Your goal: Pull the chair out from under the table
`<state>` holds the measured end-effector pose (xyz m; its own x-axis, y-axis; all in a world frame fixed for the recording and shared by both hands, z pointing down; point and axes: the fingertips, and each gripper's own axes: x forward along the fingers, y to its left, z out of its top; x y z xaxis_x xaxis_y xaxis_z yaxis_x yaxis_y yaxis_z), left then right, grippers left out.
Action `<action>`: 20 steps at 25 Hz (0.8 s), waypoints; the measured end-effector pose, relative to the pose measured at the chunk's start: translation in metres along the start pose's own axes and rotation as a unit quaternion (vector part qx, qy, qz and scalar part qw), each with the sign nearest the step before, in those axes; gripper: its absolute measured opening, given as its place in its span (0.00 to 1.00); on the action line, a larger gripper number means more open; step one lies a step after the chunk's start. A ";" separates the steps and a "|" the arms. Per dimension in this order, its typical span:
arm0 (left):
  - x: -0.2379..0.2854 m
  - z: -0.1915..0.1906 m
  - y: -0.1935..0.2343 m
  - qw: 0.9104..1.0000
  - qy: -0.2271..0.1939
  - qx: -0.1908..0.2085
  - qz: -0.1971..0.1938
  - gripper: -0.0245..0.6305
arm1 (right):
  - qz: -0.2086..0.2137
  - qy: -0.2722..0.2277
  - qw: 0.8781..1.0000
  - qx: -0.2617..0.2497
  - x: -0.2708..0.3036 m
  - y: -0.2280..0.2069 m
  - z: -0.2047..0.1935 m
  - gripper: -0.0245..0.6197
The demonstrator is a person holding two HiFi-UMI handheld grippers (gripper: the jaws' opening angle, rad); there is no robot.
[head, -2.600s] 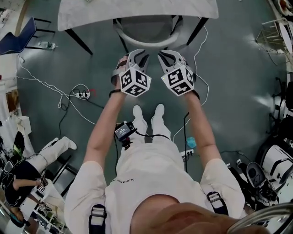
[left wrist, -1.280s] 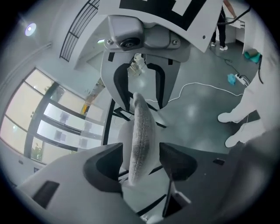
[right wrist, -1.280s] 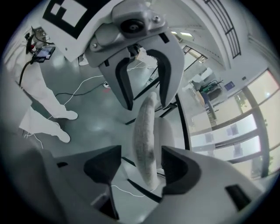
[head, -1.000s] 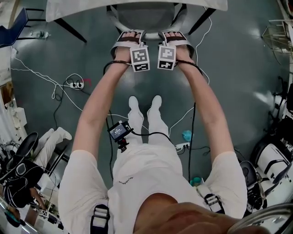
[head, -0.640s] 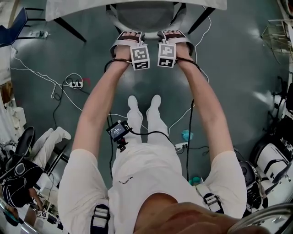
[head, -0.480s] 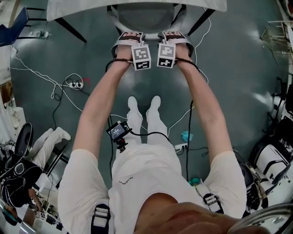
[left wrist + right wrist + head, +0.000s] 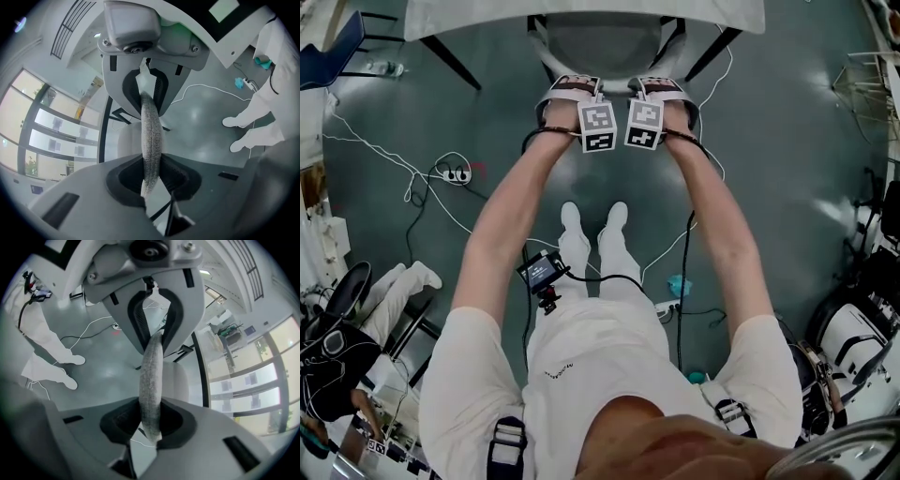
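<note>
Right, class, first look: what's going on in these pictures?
A person stands facing a chair that sits partly under a white table, with a claw in each hand. The left claw and right claw have just been closing and now pinch the top edge of the chair's backrest, side by side. The chair has not yet been pulled out.

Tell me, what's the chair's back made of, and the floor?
Chair back: probably grey woven fabric, maybe padded; its edge looks speckled and matte.
Floor: smooth hard coating, perhaps paint or resin; bright glossy patches reflect light.
</note>
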<state>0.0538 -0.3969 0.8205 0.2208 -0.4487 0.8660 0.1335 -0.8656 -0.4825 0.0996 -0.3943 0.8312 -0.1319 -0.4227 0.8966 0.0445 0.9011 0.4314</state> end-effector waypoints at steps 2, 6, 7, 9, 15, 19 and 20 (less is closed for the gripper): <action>-0.005 0.001 -0.004 1.000 -0.003 -0.001 -0.005 0.16 | 0.006 -0.002 1.000 -0.003 -0.004 0.004 0.001 0.17; -0.014 0.004 -0.018 1.000 -0.007 -0.002 -0.012 0.16 | 0.016 -0.002 1.000 -0.006 -0.012 0.017 0.004 0.17; -0.016 0.005 -0.022 1.000 -0.008 -0.001 -0.013 0.16 | 0.017 -0.001 1.000 -0.004 -0.014 0.022 0.004 0.17; -0.021 0.009 -0.031 1.000 -0.010 0.002 -0.015 0.15 | 0.018 -0.003 1.000 -0.002 -0.019 0.031 0.004 0.17; -0.039 0.014 -0.066 1.000 -0.011 0.000 -0.019 0.15 | 0.021 -0.005 1.000 -0.017 -0.036 0.067 0.012 0.17; -0.052 0.011 -0.087 1.000 -0.008 -0.002 -0.023 0.15 | 0.022 -0.004 1.000 -0.018 -0.045 0.089 0.023 0.17; -0.055 0.011 -0.093 1.000 -0.007 -0.002 -0.023 0.15 | 0.023 -0.004 1.000 -0.017 -0.047 0.094 0.025 0.17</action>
<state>0.0395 -0.2897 0.8161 0.2290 -0.4056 0.8849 0.1395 -0.8860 -0.4422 0.0854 -0.2874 0.8265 -0.1364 -0.3794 0.9151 0.0847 0.9159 0.3923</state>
